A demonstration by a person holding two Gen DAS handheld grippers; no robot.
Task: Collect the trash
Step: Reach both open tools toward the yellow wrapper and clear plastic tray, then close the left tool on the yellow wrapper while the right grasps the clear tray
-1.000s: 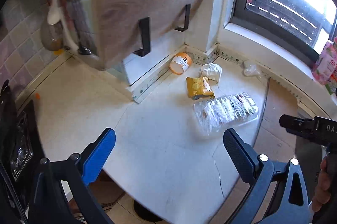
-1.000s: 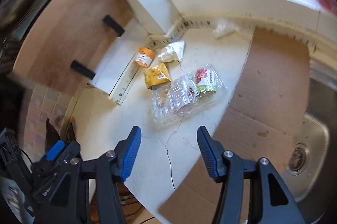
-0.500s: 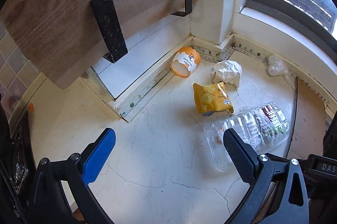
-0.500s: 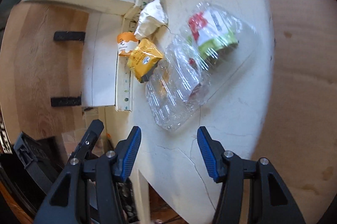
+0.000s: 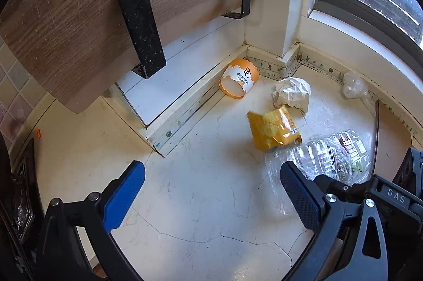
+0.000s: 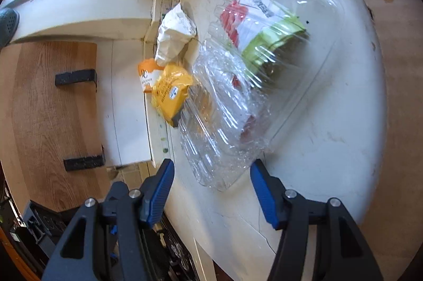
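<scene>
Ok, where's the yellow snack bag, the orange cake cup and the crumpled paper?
yellow snack bag (image 5: 272, 129), left wrist view, middle of its crinkled front.
orange cake cup (image 5: 242, 76), left wrist view, on its white label.
crumpled paper (image 5: 292, 93), left wrist view, centre of the wad.

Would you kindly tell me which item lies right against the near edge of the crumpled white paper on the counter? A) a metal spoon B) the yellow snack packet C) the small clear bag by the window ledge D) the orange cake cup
B: in the left wrist view the yellow snack packet sits directly below the crumpled white paper, their edges meeting, while the orange cake cup lies apart.
</scene>
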